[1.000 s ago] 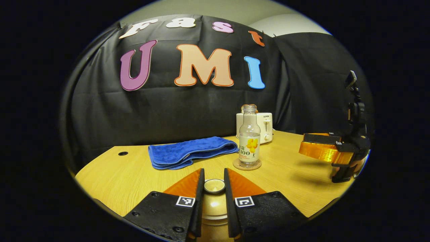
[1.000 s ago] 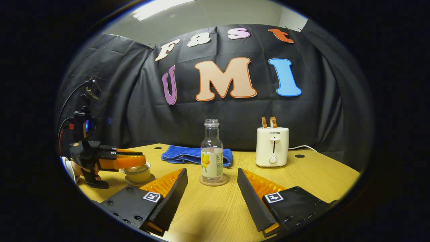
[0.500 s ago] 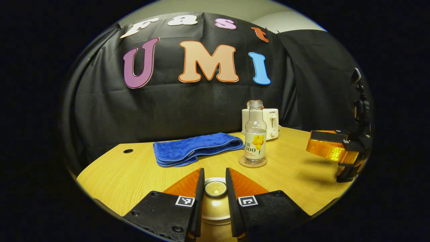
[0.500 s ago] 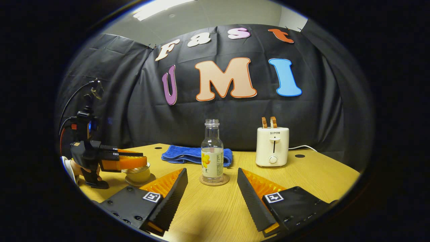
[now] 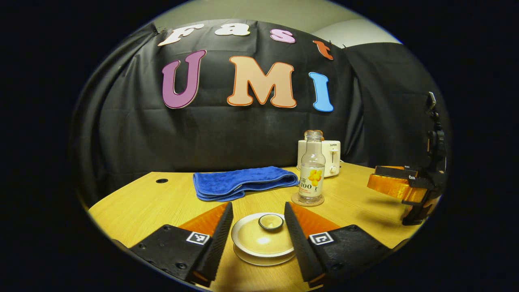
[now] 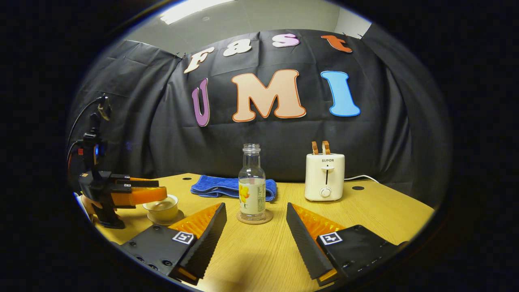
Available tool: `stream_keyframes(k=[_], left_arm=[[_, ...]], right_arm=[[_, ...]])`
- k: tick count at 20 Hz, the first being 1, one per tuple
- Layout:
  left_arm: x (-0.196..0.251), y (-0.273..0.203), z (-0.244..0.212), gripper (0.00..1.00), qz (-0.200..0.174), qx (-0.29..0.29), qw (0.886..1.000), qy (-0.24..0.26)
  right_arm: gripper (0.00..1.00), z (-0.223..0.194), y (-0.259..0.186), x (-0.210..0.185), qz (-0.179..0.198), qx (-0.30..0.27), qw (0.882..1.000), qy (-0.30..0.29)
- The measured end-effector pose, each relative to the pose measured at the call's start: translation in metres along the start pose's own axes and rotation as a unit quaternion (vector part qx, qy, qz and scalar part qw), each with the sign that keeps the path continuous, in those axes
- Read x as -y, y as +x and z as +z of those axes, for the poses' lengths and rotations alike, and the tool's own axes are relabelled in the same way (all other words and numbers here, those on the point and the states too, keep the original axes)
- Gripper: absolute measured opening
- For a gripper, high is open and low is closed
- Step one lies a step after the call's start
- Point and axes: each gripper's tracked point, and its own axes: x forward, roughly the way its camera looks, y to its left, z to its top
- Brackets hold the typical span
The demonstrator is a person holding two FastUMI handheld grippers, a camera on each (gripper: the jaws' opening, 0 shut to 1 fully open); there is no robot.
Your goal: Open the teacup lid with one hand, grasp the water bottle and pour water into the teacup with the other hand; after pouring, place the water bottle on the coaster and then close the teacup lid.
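On a wooden desk [image 5: 134,202], going left to right. At the left, the left gripper [image 5: 258,221] hovers with its fingers wide apart on either side of the teacup [image 6: 162,207], touching nothing. The lid [image 5: 262,235] sits on the cup, its knob centred between the fingers, judged lined up either to grip or to let go. Behind lies a folded blue towel [image 5: 243,182]. Next, the uncapped bottle [image 6: 251,182] stands upright on its coaster [image 6: 254,217], holding little water, so pouring looks done. The right gripper [image 6: 256,221] waits near it, fingers wide and empty. A white toaster [image 6: 324,177] stands rightmost.
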Motion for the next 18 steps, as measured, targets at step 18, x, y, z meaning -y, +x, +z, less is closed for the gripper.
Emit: stream_keyframes(k=[18], left_arm=[[-0.08, -0.066, 0.005, 0.94, 0.17, 0.033, 0.985, -0.001]], right_arm=[[0.92, 0.003, -0.005, 0.031, -0.085, 0.005, 0.996, -0.004]])
